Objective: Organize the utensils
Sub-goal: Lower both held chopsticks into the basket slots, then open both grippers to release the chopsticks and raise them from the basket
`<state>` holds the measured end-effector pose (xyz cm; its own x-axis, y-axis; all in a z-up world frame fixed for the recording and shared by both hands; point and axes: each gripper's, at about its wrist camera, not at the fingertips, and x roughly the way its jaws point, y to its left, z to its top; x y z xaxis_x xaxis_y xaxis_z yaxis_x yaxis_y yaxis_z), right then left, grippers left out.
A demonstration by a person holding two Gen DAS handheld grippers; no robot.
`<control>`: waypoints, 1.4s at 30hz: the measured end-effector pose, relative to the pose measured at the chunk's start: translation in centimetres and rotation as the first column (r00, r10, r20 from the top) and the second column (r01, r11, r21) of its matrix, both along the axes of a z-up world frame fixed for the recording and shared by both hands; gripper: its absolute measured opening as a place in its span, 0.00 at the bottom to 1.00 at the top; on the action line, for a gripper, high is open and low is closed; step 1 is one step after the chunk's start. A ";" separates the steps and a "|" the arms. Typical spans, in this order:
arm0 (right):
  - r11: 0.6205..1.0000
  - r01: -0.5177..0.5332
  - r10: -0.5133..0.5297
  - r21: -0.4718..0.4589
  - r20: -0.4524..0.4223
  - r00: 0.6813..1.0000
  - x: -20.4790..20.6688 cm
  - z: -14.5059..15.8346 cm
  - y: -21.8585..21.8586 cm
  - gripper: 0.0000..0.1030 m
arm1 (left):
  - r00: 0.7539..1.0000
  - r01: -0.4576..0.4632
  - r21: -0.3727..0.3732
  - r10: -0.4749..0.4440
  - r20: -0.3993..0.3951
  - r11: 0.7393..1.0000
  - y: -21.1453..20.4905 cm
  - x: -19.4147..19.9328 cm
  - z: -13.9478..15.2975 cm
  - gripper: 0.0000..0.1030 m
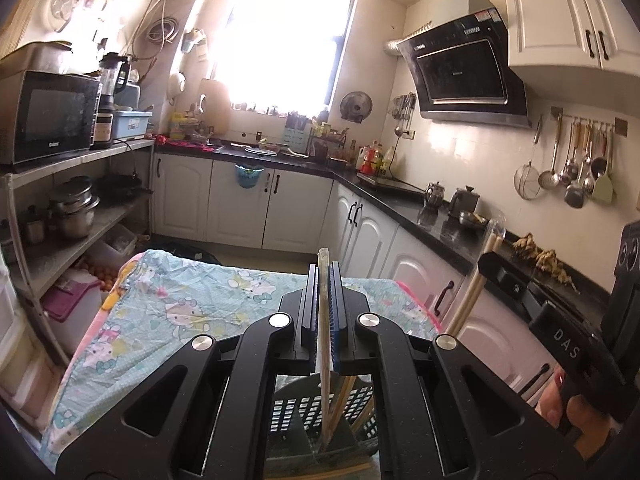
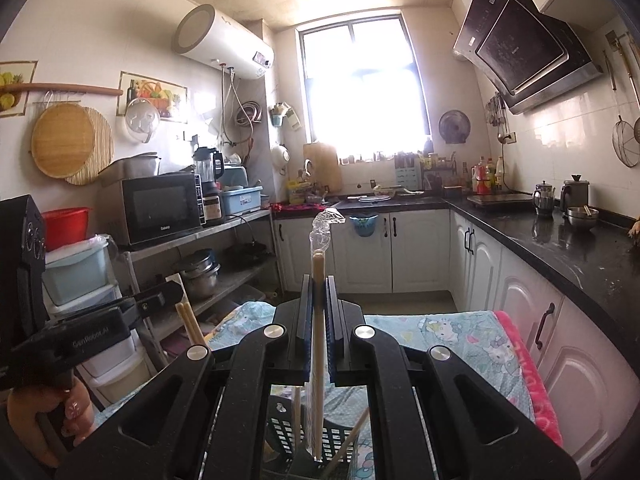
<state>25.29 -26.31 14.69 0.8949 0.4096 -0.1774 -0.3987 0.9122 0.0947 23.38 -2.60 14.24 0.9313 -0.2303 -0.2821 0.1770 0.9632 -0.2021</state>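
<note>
Each gripper, left gripper [image 1: 323, 280] and right gripper [image 2: 319, 292], is clamped on upright pale wooden chopsticks [image 1: 322, 312] above the near black slotted plastic basket [image 1: 296, 412]; next, lowering and releasing, I'd judge.

this is looking like a lived-in home kitchen. white cabinets [image 2: 360, 248] are running under a black l-shaped table [image 2: 568, 240], and a slanted range hood [image 1: 464, 76] is hanging over the cooking corner. ladles and strainers [image 1: 576, 172] are dangling from a wall rail, a microwave [image 2: 160, 208] and blender are sitting on an open metal shelf above stacked pots, and a water heater [image 2: 224, 44] is hanging by the bright window (its glare is washing out the sink area). kettles [image 2: 544, 198] are standing on the table.
</note>
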 end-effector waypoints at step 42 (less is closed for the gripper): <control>0.998 0.040 -0.049 -0.056 -0.160 0.986 -0.7 -5.7 -0.1 0.49 | 0.995 0.039 0.014 -0.037 -0.091 0.999 0.9 -2.5 -3.5 0.63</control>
